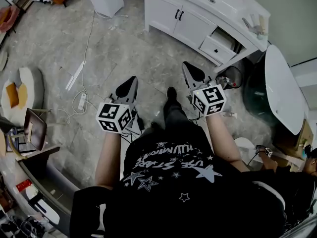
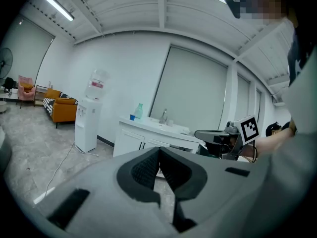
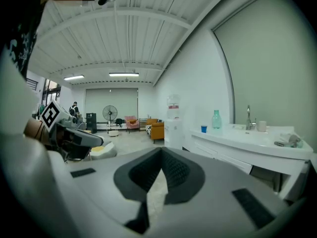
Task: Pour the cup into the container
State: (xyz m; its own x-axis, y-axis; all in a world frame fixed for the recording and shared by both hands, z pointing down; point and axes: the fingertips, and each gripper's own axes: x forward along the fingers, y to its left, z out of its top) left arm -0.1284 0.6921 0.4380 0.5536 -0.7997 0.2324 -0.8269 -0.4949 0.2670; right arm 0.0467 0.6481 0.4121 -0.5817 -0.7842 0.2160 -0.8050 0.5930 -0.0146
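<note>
Standing off the counter, left gripper and right gripper have jaws together, empty; arriving shut could topple its blue cup.

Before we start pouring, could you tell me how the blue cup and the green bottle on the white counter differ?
The blue cup is short and deep blue; the green bottle is clearly taller and pale. The bottle narrows to a neck at the top; the cup does not. Both stand upright, side by side, on the white counter.
</note>
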